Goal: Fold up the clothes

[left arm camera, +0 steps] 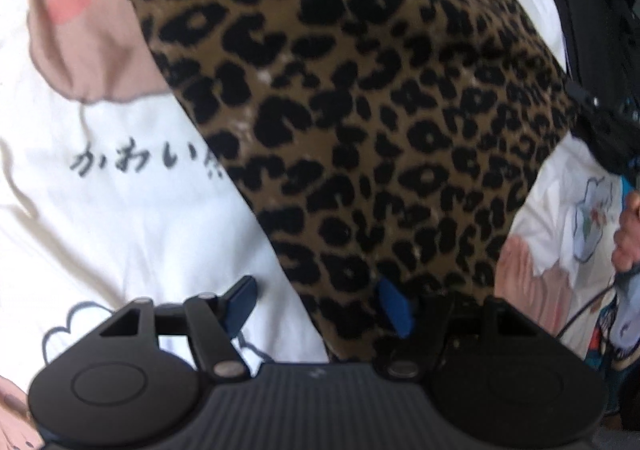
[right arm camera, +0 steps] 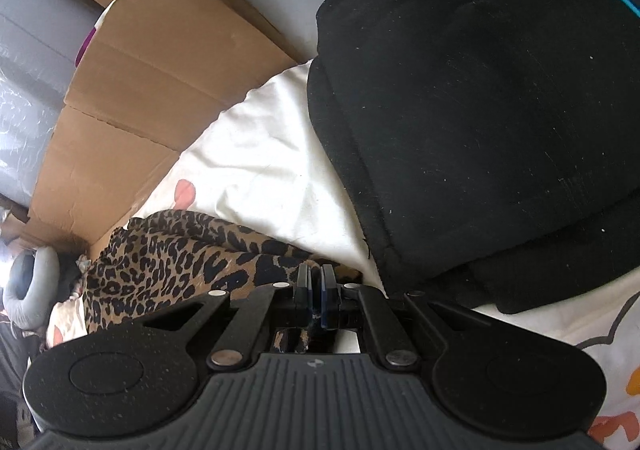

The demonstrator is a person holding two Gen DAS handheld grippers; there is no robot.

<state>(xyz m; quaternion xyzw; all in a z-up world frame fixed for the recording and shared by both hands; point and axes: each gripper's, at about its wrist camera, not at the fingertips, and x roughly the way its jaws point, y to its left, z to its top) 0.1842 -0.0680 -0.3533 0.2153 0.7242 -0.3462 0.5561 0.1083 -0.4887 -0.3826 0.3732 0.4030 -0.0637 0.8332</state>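
Leopard-print garment (left arm camera: 360,109): spread in a long strip across the white printed bedsheet (left arm camera: 132,217), running from its upper part down to the left gripper (left arm camera: 318,304). Left gripper: blue fingers parted, one over the sheet, one at the garment's edge, nothing pinched. Right gripper (right arm camera: 316,290): fingers clenched on a bunched end of the same garment. Folded black garment (right arm camera: 480,109): on the sheet, just beside the right gripper. Flattened cardboard (right arm camera: 152,81): past the sheet's far edge.
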